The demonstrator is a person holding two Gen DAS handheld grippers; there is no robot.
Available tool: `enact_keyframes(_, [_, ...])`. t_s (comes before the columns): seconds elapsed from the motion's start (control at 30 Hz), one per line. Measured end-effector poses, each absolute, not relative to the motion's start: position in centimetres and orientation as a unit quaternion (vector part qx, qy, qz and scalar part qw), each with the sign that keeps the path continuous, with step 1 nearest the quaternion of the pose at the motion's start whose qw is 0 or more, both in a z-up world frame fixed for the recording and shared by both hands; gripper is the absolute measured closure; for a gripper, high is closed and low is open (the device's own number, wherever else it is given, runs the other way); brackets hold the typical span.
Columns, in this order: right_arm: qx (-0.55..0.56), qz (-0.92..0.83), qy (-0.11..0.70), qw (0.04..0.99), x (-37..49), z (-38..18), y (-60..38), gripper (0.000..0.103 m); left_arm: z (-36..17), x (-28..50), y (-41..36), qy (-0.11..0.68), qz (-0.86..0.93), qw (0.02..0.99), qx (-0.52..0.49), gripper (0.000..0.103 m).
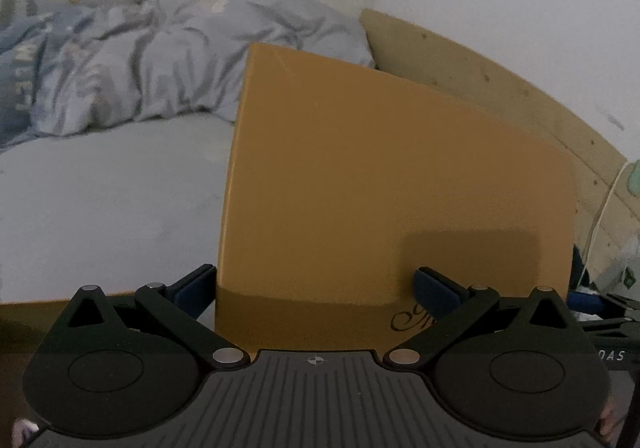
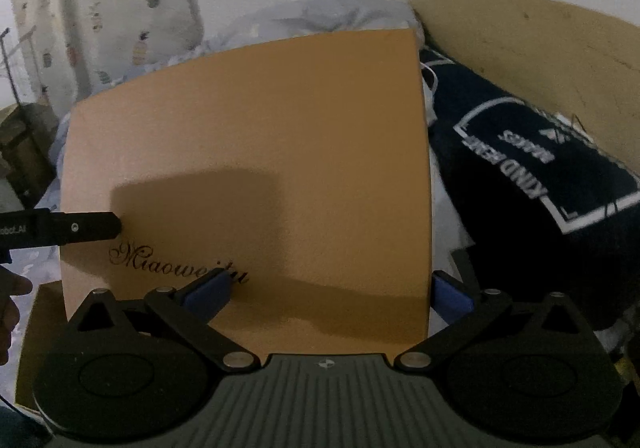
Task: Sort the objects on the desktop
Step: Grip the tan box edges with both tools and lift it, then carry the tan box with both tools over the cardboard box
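A large tan leather desk mat (image 1: 384, 176) with a dark script logo fills both views; it also shows in the right wrist view (image 2: 256, 152). It is lifted and stands tilted up off the brown desk. My left gripper (image 1: 316, 286) straddles its near left corner, one blue pad outside the edge, one on the mat face. My right gripper (image 2: 334, 292) straddles its near right corner the same way. Both sets of fingers stand wide apart. The other gripper's finger (image 2: 80, 228) pokes in from the left in the right wrist view.
A bed with a crumpled blue-grey duvet (image 1: 160, 60) and pale sheet lies behind the mat. A navy garment with white lettering (image 2: 532, 176) lies right of the mat. A wooden headboard (image 1: 500, 88) runs along the white wall. A patterned curtain (image 2: 100, 8) hangs at back left.
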State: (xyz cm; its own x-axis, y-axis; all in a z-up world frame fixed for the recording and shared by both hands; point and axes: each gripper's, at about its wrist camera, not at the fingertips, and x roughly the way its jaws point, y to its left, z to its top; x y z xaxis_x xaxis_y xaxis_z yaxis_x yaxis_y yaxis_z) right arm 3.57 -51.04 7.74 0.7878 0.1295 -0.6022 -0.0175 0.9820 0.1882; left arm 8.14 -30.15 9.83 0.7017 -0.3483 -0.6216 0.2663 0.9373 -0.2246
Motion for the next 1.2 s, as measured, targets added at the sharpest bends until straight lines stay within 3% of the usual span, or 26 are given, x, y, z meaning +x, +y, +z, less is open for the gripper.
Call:
enact_keyframes(0.33, [0.057,0.089,0.320,0.942,3.2,8.7,-45.0,0.000,11.6,4.0,-22.6,0.331,-0.118,0.933,-0.077,0.000])
enact_keyframes(1.2, [-0.017,0.222,0.421,0.879,7.3,1.4,-28.2,0.000,6.1,-0.9,-3.4,0.403,0.012,0.909,-0.105,0.000])
